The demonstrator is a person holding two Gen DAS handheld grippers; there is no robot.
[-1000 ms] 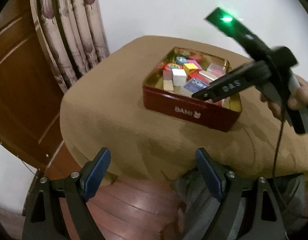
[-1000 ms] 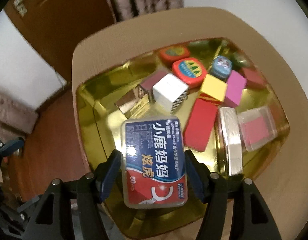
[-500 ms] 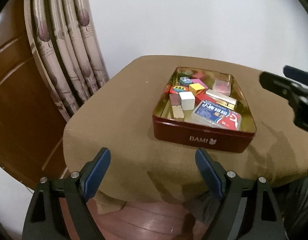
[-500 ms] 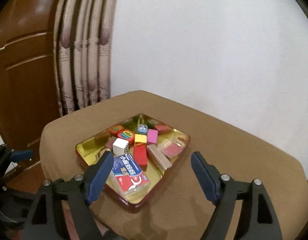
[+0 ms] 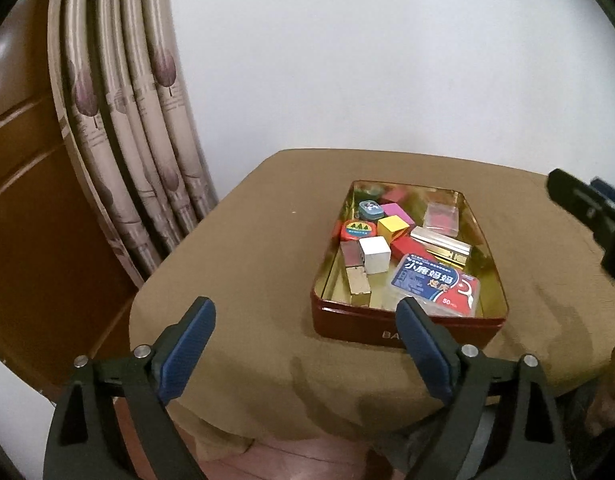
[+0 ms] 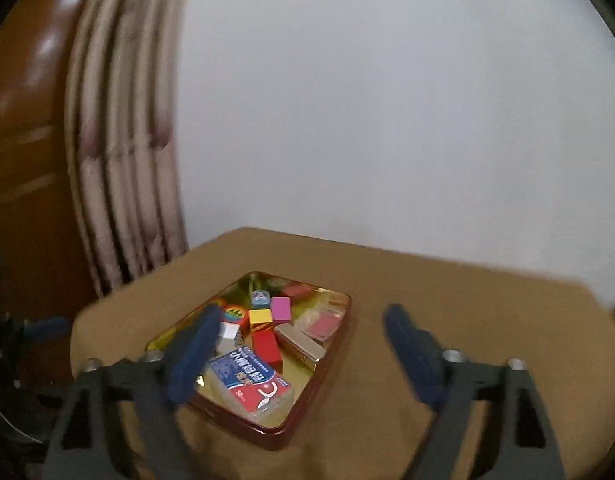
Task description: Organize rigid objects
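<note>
A red tin (image 5: 347, 322) with a gold inside stands on the tan-covered table (image 5: 243, 264); it also shows in the right wrist view (image 6: 243, 420). In it lie a blue and red floss box (image 5: 435, 286) (image 6: 249, 380), a white cube (image 5: 374, 255), a yellow cube (image 5: 393, 227), a pink block (image 6: 280, 307), a red block (image 6: 265, 346), a silver bar (image 5: 441, 240) and several other small pieces. My left gripper (image 5: 305, 344) is open and empty, held back from the table's near edge. My right gripper (image 6: 303, 354) is open and empty, above and behind the tin.
A patterned curtain (image 5: 119, 120) and a brown wooden door (image 5: 23, 200) stand left of the table. A white wall (image 5: 367, 60) is behind it. Wooden floor (image 5: 307, 460) shows below the table's edge. The right gripper's body (image 5: 591, 216) shows at the right edge of the left wrist view.
My right gripper let go of the floss box in the tin, opened and pulled up and back. My left gripper rose and drew back a little.
</note>
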